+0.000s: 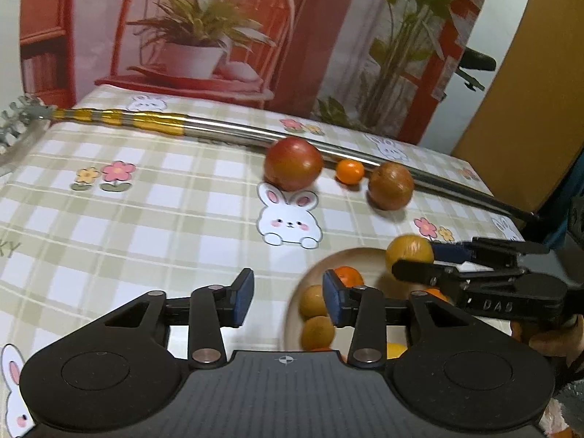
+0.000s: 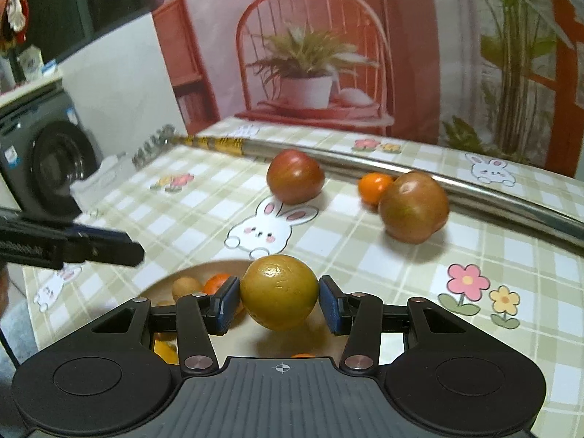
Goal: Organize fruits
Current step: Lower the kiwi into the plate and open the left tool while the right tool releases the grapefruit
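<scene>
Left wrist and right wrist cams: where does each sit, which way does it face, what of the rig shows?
Left wrist view: on the left gripper, looking forward across the checked tablecloth; its own open fingers show, empty, and the right gripper enters from the right.
Right wrist view: on the right gripper, above the plate, facing the backdrop; its fingers clamp a yellow-green fruit, and the left gripper's fingers enter at left.
Shared: the plate, two large red-brown fruits, a small orange, the metal pole, the held fruit.

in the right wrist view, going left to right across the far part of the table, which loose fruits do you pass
reddish tomato → small orange → big brownish tomato; the last two touch or overlap a little.
</scene>
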Tool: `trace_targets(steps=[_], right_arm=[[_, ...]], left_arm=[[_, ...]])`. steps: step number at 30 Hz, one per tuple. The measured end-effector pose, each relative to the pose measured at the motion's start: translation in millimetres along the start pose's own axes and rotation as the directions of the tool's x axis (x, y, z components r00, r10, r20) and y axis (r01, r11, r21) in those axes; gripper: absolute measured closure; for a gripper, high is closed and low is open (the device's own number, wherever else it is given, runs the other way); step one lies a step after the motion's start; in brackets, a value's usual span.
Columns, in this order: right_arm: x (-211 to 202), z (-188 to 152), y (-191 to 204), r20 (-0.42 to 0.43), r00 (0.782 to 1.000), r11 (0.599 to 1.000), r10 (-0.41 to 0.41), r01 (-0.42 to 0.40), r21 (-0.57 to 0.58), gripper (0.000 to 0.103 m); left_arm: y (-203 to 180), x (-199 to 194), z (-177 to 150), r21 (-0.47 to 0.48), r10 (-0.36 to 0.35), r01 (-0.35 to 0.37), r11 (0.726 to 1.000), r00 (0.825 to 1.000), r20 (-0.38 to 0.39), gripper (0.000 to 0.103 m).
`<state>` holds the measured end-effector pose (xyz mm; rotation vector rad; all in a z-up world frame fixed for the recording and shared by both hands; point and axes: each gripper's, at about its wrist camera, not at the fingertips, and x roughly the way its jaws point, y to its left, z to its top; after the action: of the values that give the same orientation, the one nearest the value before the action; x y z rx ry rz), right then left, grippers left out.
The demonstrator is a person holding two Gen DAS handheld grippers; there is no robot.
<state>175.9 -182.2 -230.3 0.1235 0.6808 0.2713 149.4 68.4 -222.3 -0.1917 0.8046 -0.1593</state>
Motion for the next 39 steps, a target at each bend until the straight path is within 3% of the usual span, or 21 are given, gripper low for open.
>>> trace_targets(steps=[13,22,30,39], right_arm=[[20.1,-0.9,13.0,-0.062,0.997,0.999,-0.039,0.038,-0.014,0.059],[22.1,-0.4,10.7,-0.05,0.998,0.999,-0.04,0.04,0.01,0.059],[7.3,1.3,13.1,0.011,0.999,0.999,-0.048,0.048,-0.006,0.059],[-41.3,-11.4,-12.2,0.122,0.985,0.986,-0.126,0.11,0.126,0.059]], left_arm=[[8.9,-10.6,-4.9,-0.004,0.009,-0.009,1.0,0.999,0.031,0.05],[9.8,-9.4,-7.9,-0.002,0.007,-0.007,1.0,1.0,0.023,0.05],[5.5,-9.5,-7.8,0.007,0.004,-0.005,1.0,1.0,0.02,0.05],[4.4,-9.5,-4.1,0.006,0.002,-0.002,1.0,1.0,0.014,0.05]])
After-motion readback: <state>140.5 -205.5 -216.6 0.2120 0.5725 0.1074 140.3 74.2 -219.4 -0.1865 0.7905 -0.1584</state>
